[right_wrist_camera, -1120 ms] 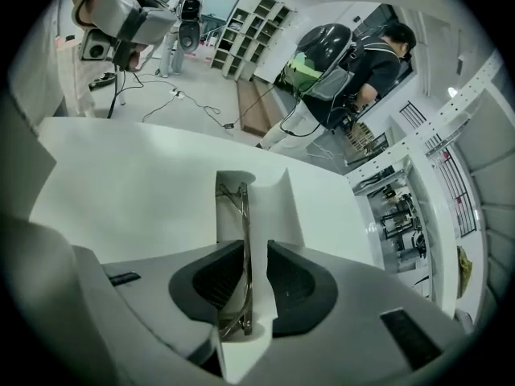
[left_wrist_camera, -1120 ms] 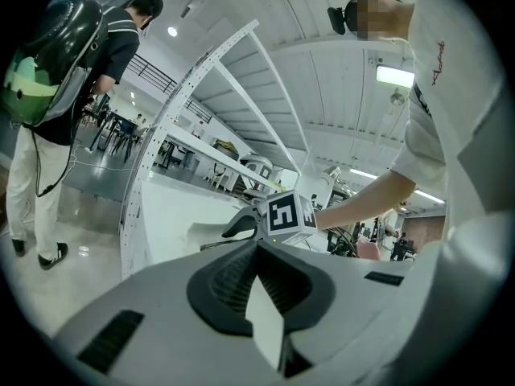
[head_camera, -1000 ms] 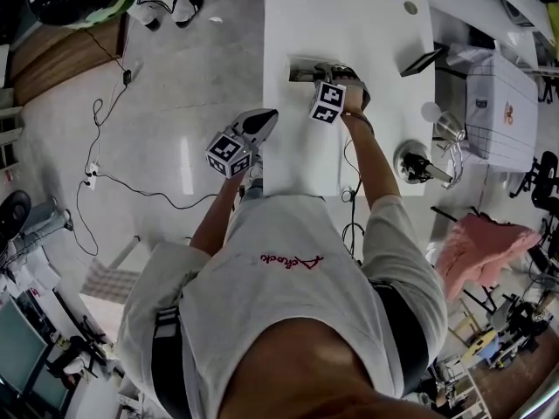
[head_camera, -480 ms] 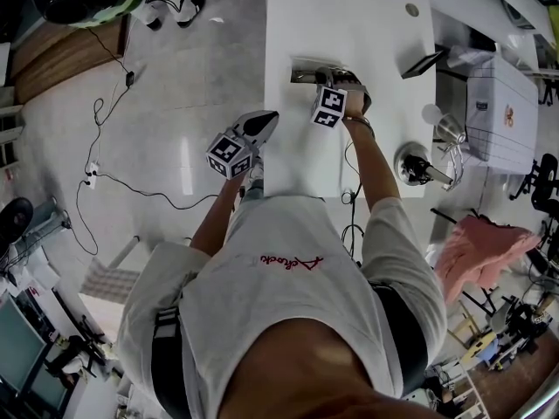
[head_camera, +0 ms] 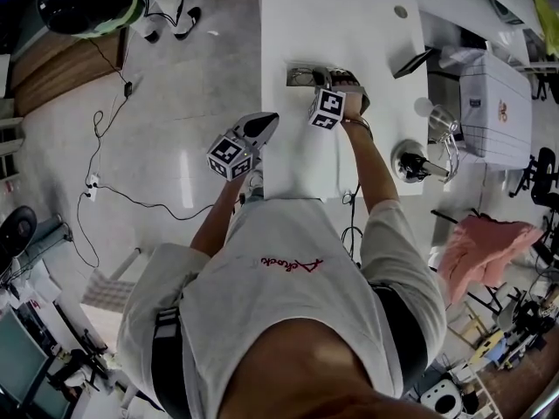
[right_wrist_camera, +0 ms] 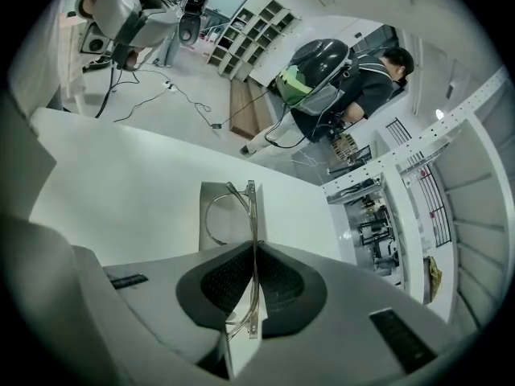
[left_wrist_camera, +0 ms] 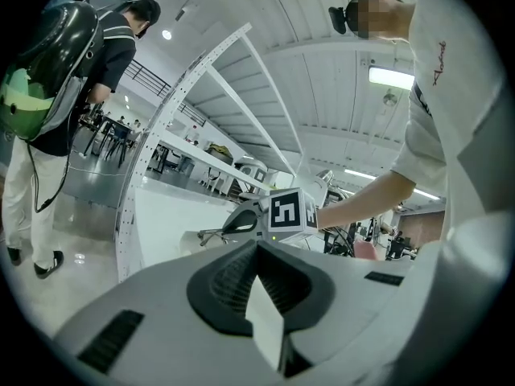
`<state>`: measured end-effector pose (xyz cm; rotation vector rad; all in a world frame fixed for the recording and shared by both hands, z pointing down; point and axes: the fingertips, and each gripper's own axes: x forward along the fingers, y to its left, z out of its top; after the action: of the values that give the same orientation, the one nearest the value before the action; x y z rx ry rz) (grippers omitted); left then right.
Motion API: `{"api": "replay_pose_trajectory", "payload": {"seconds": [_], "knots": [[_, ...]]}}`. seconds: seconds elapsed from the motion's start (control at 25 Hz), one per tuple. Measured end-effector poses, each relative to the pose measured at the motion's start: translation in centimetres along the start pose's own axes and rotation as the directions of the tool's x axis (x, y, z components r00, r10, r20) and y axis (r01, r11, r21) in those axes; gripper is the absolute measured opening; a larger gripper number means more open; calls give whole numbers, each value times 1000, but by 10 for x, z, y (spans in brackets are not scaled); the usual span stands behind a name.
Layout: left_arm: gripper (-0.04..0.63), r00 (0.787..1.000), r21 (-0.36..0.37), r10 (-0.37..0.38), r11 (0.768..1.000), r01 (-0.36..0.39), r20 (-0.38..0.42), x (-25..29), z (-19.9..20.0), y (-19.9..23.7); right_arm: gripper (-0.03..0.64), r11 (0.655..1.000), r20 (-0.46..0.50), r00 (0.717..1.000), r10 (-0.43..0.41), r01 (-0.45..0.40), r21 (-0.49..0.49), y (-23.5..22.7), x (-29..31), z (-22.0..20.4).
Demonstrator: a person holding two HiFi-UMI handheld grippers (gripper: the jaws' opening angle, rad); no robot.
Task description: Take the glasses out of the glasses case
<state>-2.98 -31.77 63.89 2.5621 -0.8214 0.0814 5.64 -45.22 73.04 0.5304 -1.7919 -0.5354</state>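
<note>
Step in hand: lifting out; your right gripper (right_wrist_camera: 254, 248) is pinching the glasses (right_wrist_camera: 252, 203) by their clear frame, which runs edge-on between the pads.
Glasses: above the open grey glasses case (right_wrist_camera: 208, 193), one lens rim curving out to the left of the jaws; whether the frame has fully left the case floor, you cannot tell from these views.
Case: lying flat on the white table (head_camera: 349, 24), towards the table's left side, directly ahead of your right gripper.
Left gripper (left_wrist_camera: 257, 246): jaws pressed together with nothing between them; it hangs off the near left edge of the table, well apart from the case.
Next move, as a judgement: raise the glasses straight up until the lower rim and folded temples clear the case walls; then carry them sideways to bare table beside the case and set them down.
What it calls for: a steady pinch, since the thin frame could pivot between the pads; a slow lift, since a light case may ride up with the frame; your left gripper is free to pin the case if that happens.
Writing: red script across your shirt (head_camera: 291, 261), too slanted to read with confidence; an orange mark on the white box (head_camera: 489, 103) beside the table, too small to read.
Markers: black-and-white squares on both gripper cubes; patterns, not words.
</note>
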Motion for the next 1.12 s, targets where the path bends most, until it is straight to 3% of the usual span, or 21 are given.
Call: {"api": "replay_pose_trajectory", "payload": {"seconds": [0.28, 0.4, 0.6, 0.72, 0.8, 0.96, 1.12], "knots": [[5, 1000, 24, -2, 1000, 2, 12, -7, 2, -6, 15, 986, 41, 998, -54, 47, 160, -15, -22, 4], [5, 1000, 44, -9, 999, 8, 21, -11, 8, -10, 15, 944, 105, 989, -106, 67, 322, -31, -43, 13], [5, 999, 82, -29, 996, 26, 38, -18, 17, -20, 15, 781, 243, 939, -243, 41, 623, -56, -90, 32], [5, 998, 101, -43, 994, 38, 43, -23, 20, -29, 15, 641, 334, 877, -345, -39, 766, -64, -119, 40], [5, 998, 108, -51, 993, 46, 45, -29, 19, -36, 15, 569, 379, 834, -402, -98, 817, -61, -135, 43], [5, 997, 128, -66, 990, 59, 51, -44, 19, -44, 14, 490, 433, 769, -470, -181, 853, -49, -162, 57], [5, 994, 153, -83, 986, 72, 66, -54, 22, -55, 14, 442, 434, 745, -507, -207, 873, -27, -181, 64]]}}
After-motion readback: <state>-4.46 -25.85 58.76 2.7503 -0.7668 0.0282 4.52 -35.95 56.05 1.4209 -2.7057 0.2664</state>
